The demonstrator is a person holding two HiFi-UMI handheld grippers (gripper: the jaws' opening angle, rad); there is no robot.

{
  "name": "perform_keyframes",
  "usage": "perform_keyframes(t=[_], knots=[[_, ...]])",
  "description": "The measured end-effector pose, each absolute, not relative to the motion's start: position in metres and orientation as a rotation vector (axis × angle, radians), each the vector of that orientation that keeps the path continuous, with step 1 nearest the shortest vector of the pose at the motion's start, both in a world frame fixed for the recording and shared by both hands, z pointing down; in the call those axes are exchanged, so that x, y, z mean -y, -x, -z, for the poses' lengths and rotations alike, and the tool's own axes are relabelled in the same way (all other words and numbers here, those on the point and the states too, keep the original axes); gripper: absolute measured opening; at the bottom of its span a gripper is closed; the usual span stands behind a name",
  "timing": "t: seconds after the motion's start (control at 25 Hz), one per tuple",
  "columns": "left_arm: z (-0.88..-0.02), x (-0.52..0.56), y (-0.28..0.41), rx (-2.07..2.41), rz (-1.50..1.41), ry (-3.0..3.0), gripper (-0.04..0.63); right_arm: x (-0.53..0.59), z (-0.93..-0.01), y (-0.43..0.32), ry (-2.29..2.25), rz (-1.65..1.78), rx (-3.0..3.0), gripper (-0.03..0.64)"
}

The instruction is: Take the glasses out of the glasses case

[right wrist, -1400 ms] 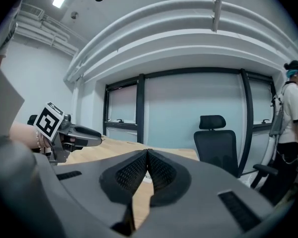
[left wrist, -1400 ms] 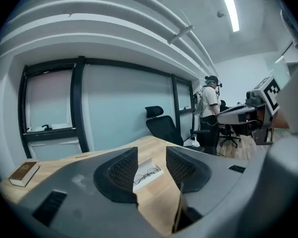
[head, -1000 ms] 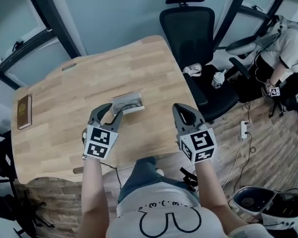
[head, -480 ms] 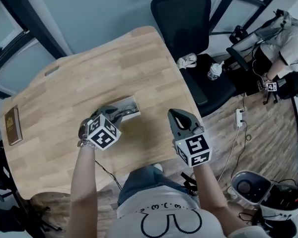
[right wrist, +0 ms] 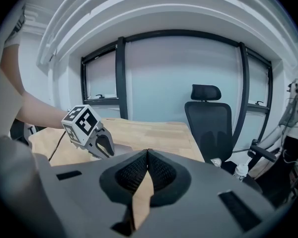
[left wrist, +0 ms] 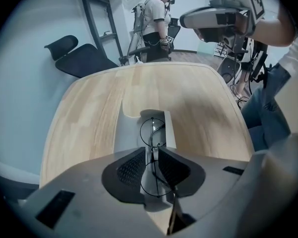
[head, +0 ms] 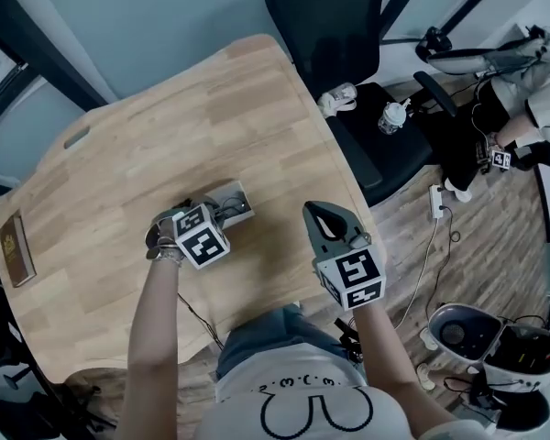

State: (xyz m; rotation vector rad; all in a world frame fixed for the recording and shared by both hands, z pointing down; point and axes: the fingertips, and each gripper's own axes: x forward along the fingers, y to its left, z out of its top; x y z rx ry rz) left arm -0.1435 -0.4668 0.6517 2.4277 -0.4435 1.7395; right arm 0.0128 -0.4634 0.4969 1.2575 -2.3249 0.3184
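Observation:
An open grey glasses case [head: 236, 203] lies on the wooden table [head: 119, 154], with thin wire-frame glasses [left wrist: 152, 131] inside it. My left gripper [head: 206, 216] points steeply down into the case. In the left gripper view [left wrist: 151, 150] its jaws are closing, with the bridge of the glasses in the narrow gap; the pads [left wrist: 131, 167] stand just clear of the wire. My right gripper [head: 323, 213] hovers near the table's right edge, shut with nothing in it [right wrist: 148, 153]. It faces the left gripper [right wrist: 105, 150].
A black office chair [head: 335, 26] stands past the table's far right edge, with a bottle [head: 390, 117] on its seat. A brown book [head: 14, 246] lies at the table's left edge. Another person [head: 532, 71] sits at the far right. A power strip [head: 435, 200] lies on the floor.
My left gripper came down and tipped steeply onto the case, and its jaws narrowed around the glasses. The right gripper sank a little beside the table's edge.

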Motion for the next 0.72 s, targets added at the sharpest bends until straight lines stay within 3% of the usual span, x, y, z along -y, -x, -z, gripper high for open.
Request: perform_keyframes(t=[0.72], knots=[[-0.656, 0.470, 0.138, 0.384, -1.718, -2.359, 0.020, 0.475, -0.500, -0.005, -1.254, -0.324, 2.306, 0.051]])
